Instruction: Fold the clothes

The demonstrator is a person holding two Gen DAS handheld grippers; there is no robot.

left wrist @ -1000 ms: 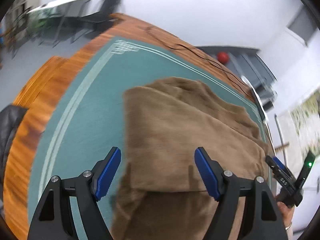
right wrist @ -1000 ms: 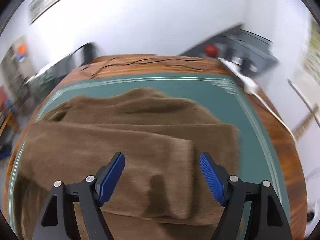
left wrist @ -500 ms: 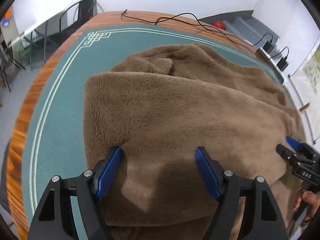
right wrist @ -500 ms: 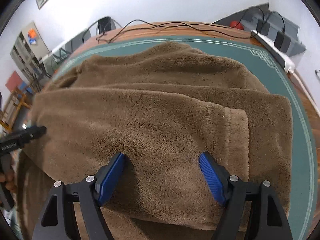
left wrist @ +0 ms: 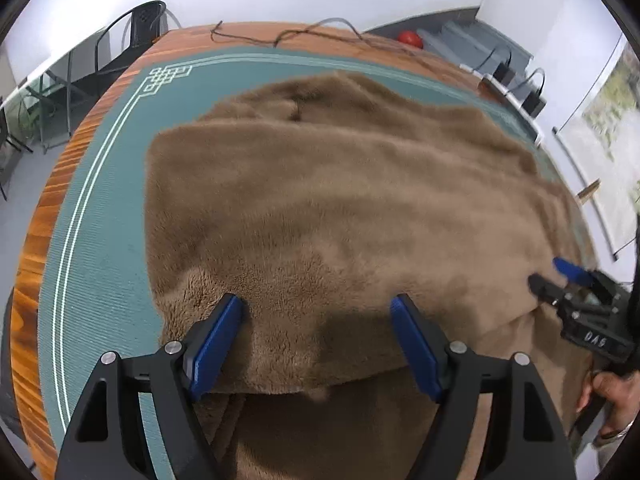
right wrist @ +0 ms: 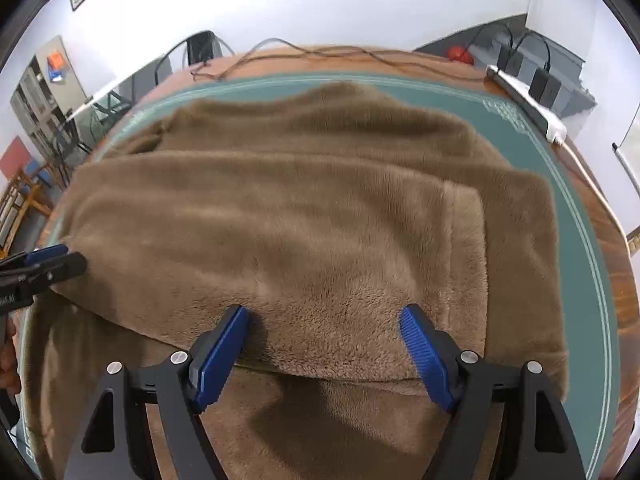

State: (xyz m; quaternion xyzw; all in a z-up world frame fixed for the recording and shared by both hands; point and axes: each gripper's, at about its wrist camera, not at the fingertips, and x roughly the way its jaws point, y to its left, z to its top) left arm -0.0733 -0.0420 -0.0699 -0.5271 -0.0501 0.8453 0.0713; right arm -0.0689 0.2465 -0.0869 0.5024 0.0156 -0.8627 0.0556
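Note:
A brown fleece garment (left wrist: 340, 208) lies partly folded on a green mat (left wrist: 100, 208); a folded layer lies across its middle, with its near edge close to both grippers. It also shows in the right wrist view (right wrist: 312, 232). My left gripper (left wrist: 318, 322) is open, its blue pads low over the fold's near edge, empty. My right gripper (right wrist: 326, 330) is open and empty, low over the same edge further right. The right gripper also shows in the left wrist view (left wrist: 560, 276), and the left gripper in the right wrist view (right wrist: 52, 260).
The mat lies on a wooden table (left wrist: 36, 216). Cables (right wrist: 320, 54) run along the far edge and a white power strip (right wrist: 528, 108) sits at the far right. Chairs (left wrist: 120, 48) stand beyond the table.
Both grippers have come down and forward over the garment, from well above it to just over the folded layer's near edge. Both stay open.

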